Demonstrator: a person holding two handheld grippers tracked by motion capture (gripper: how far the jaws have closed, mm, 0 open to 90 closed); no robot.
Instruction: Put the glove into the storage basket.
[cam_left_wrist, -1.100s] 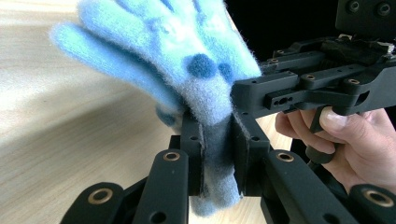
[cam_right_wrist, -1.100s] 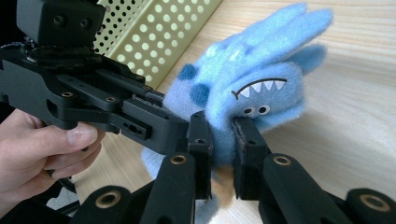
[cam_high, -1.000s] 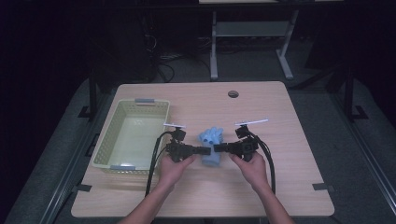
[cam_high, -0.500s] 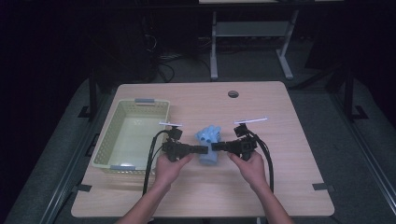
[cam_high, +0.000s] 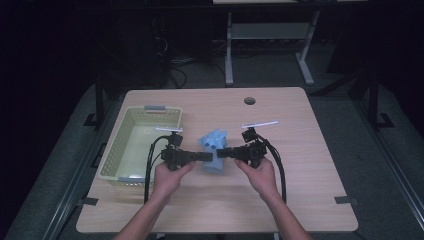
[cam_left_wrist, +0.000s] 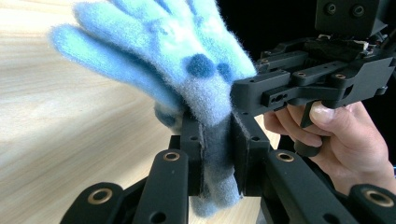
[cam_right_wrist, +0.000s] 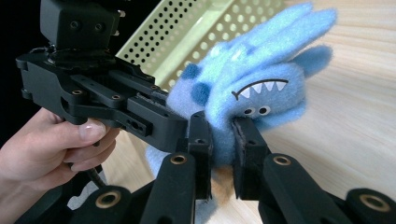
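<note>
high view: left gripper (cam_high: 209, 156) and right gripper (cam_high: 223, 152) jaws both clamped on blue glove (cam_high: 214, 150); no readable writing.

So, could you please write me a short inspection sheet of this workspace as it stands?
Surface: wooden table, round hole near the far edge.
Job's things: fuzzy blue glove with a monster face, held between both grippers; pale green basket to its left.
Clutter: nothing seen.
Grippers: left gripper shut on the glove; right gripper shut on the glove.
Cables: black cables trail from each gripper towards the person.
Surroundings: dark room, grey floor, table legs behind.
</note>
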